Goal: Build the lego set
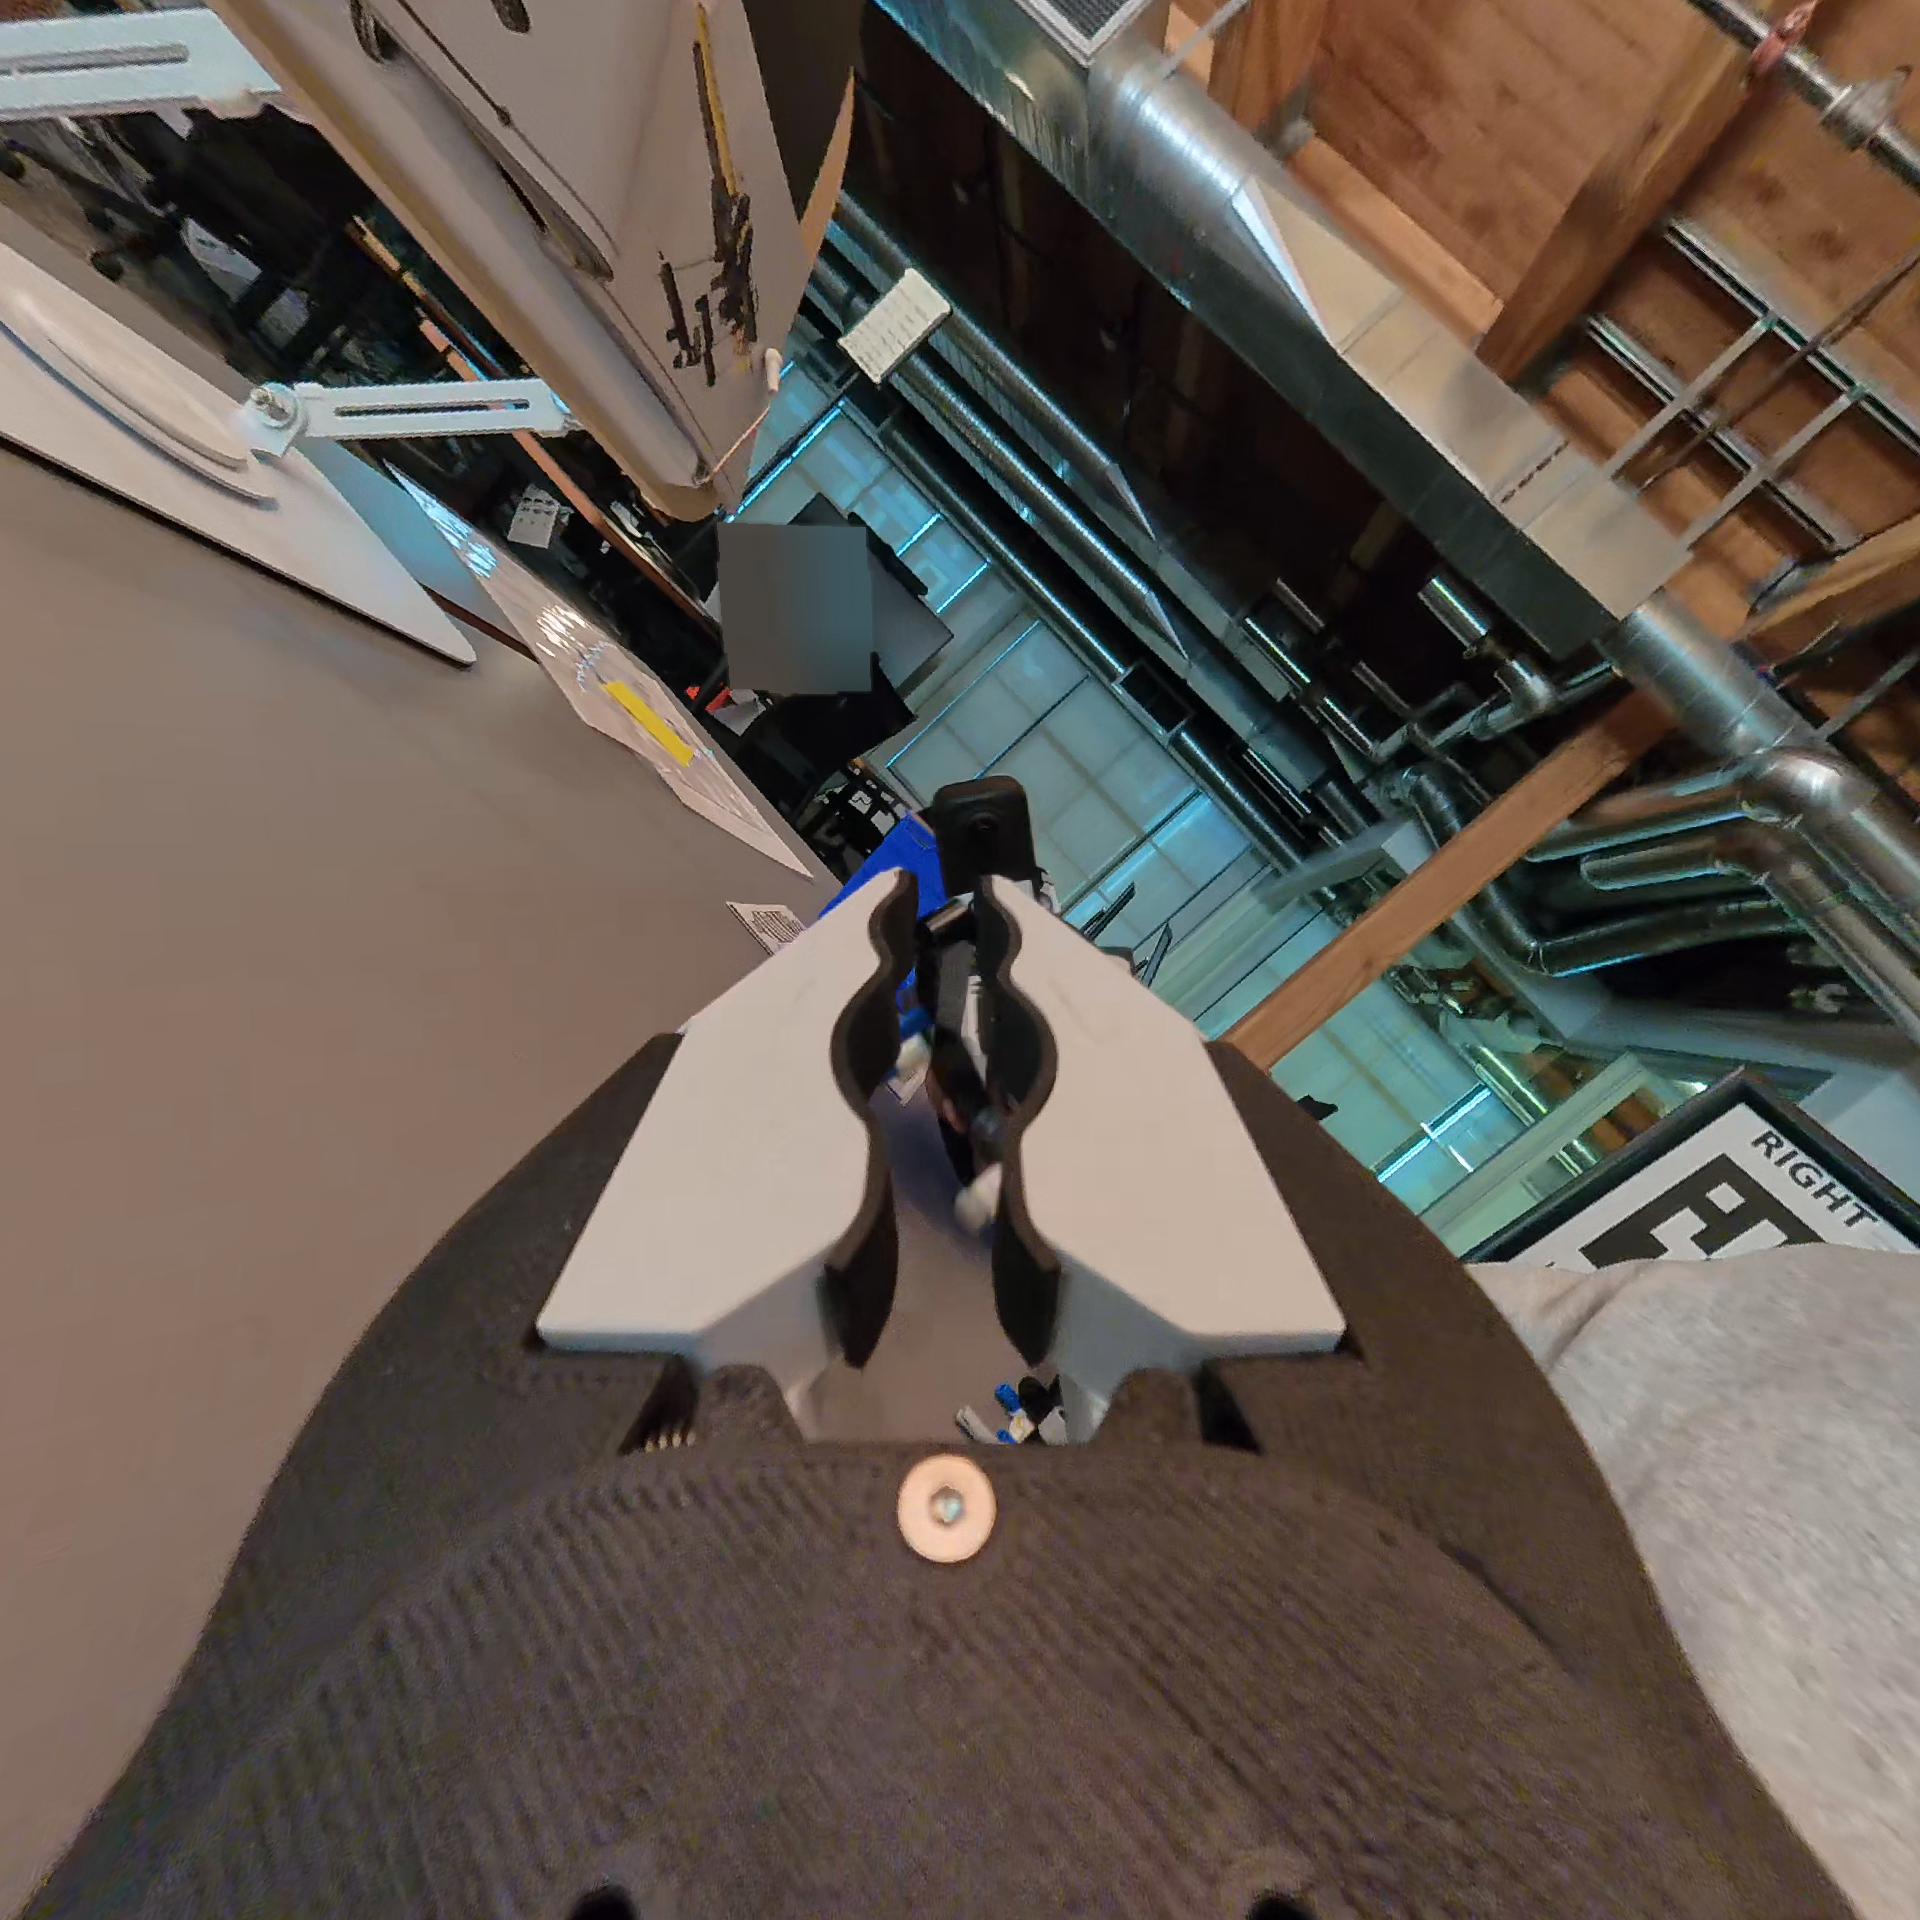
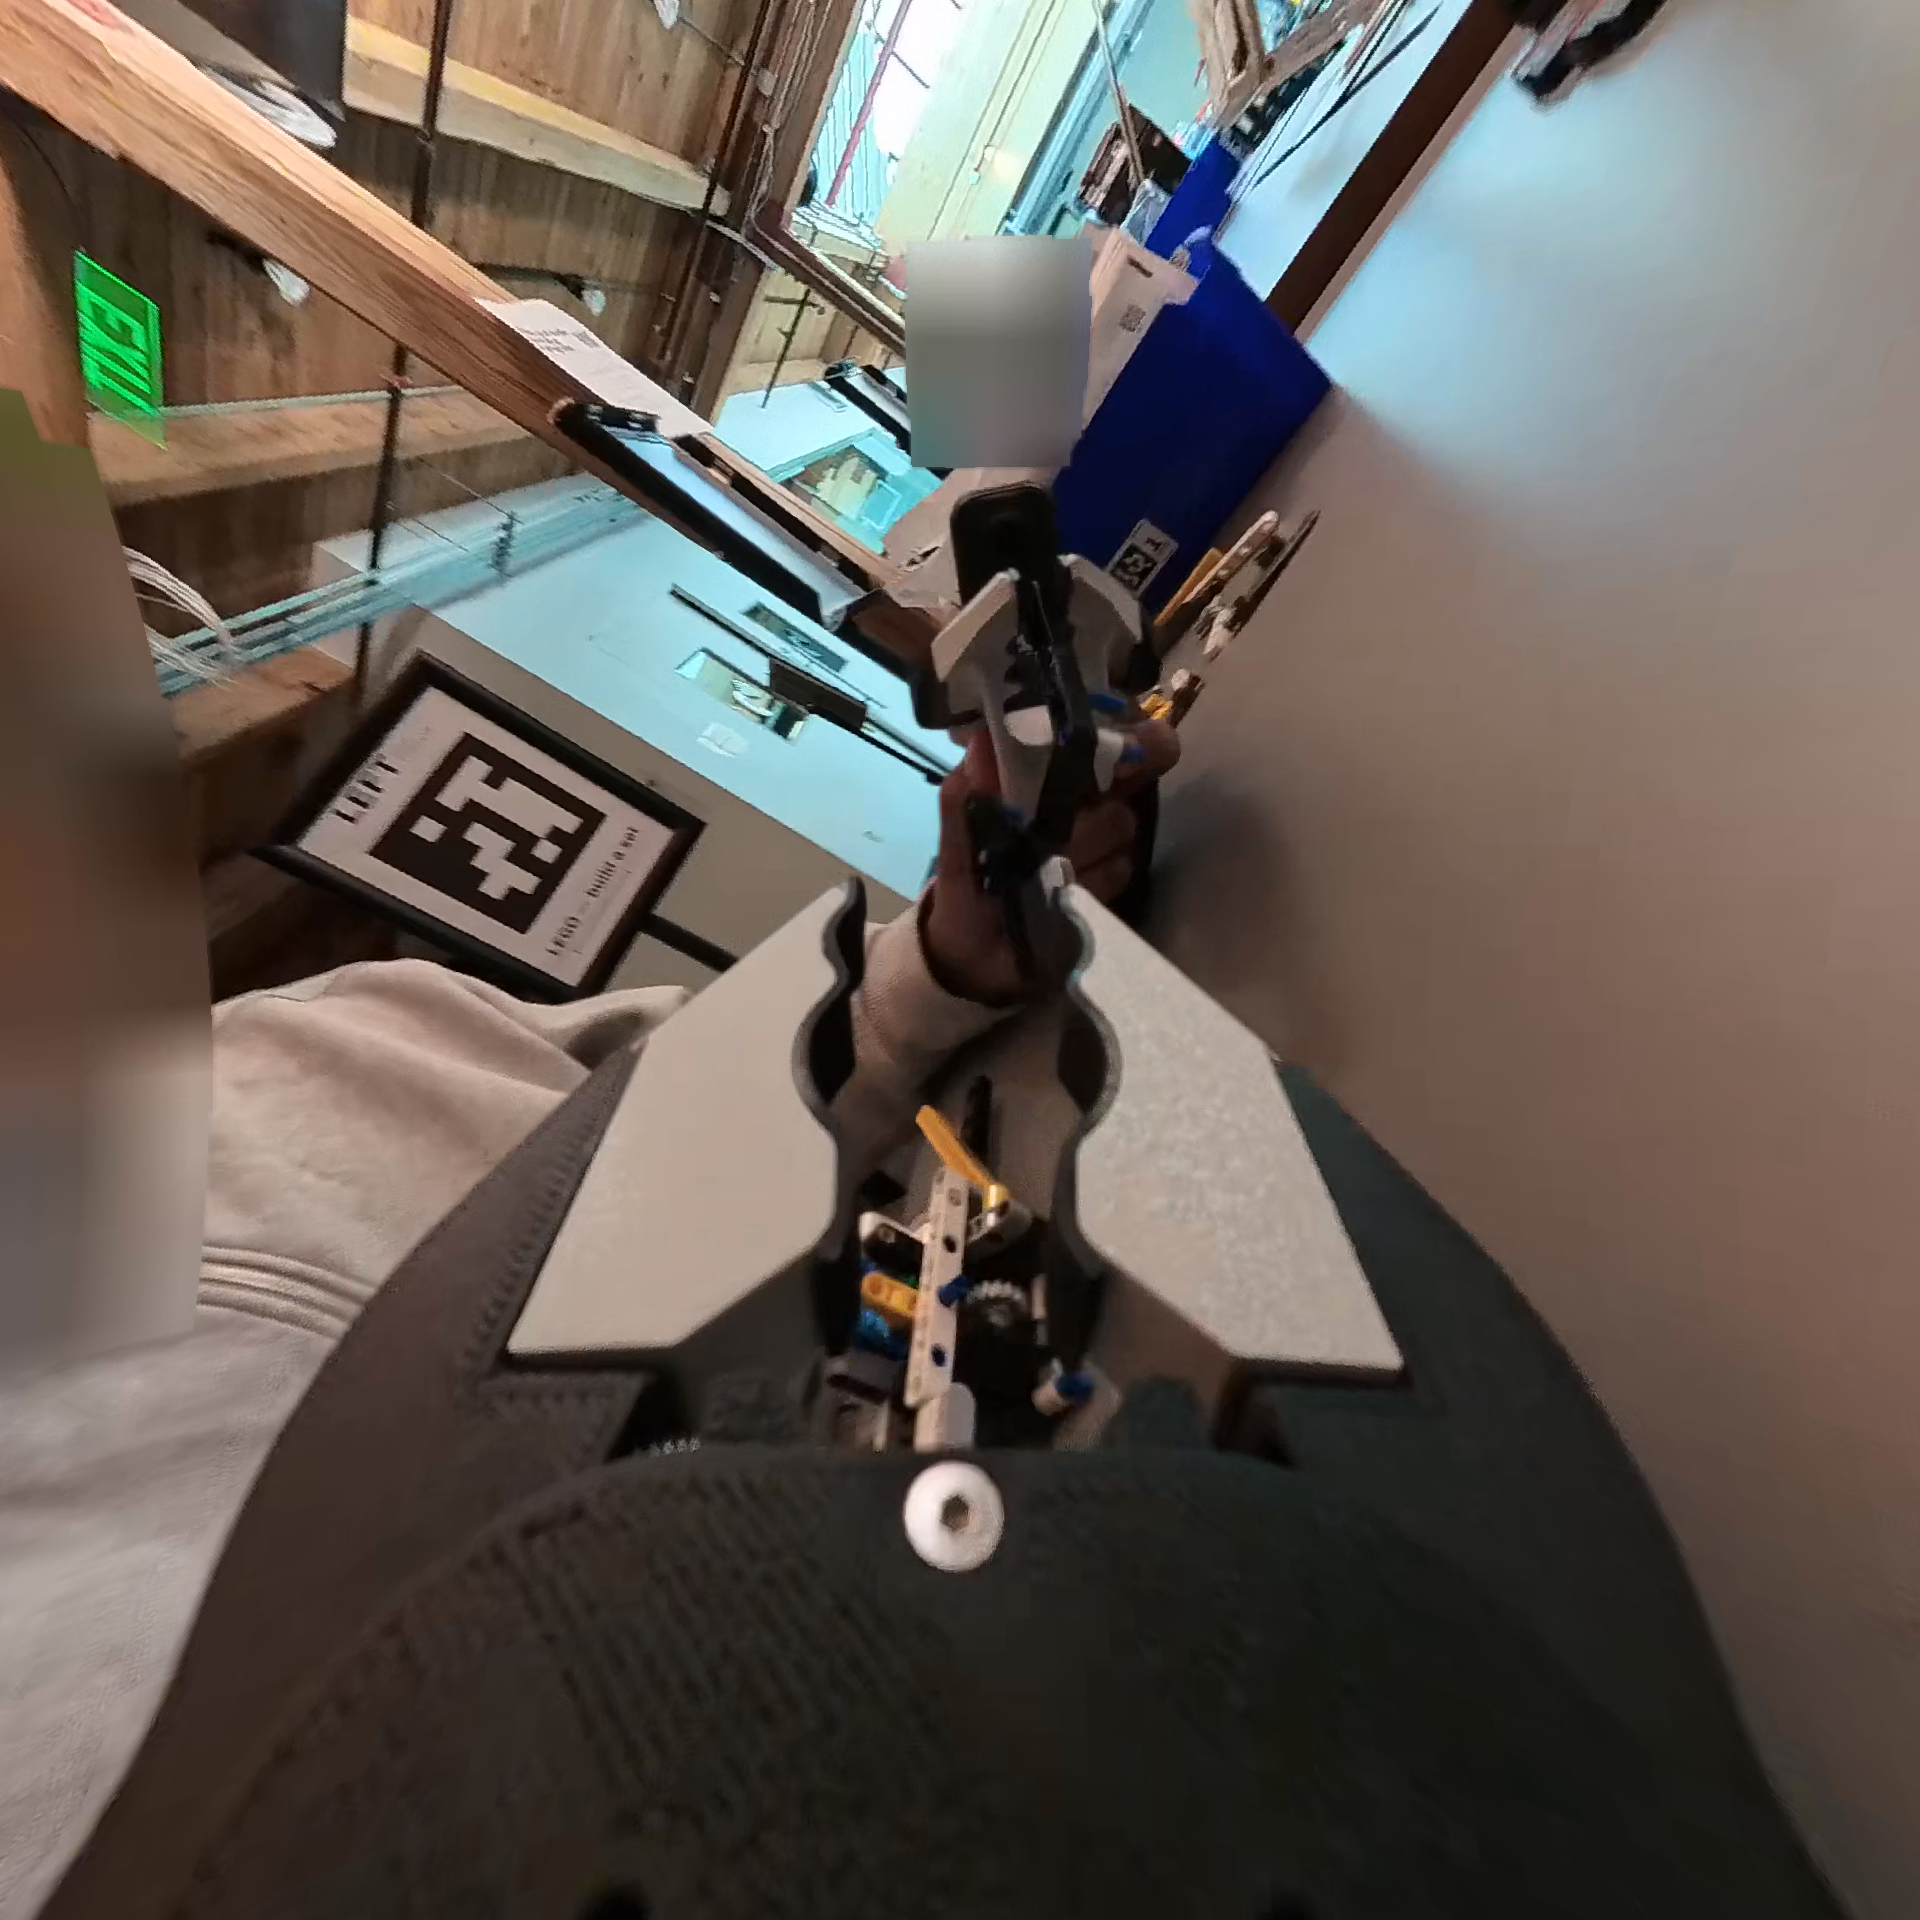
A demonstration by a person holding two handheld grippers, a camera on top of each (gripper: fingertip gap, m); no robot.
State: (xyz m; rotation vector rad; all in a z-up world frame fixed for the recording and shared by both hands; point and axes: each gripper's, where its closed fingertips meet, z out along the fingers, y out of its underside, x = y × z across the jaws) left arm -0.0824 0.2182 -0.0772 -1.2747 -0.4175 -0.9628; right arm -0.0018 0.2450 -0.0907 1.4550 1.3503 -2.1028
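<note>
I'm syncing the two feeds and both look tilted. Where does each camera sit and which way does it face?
Left wrist view: on the left gripper, looking along its fingers, tilted, past the grey table to ceiling ducts; a grey sleeve shows.
Right wrist view: on the right gripper, facing the left gripper and the hand that holds it.
Shared: the black lego piece in the left gripper, the table, the blue bin.

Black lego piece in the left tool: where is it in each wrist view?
Left wrist view: black lego piece at centre, clamped between the left tool's fingers.
Right wrist view: upper centre, hanging from the distant left tool.
Shared landmark: the blue bin just behind it in both.
</note>
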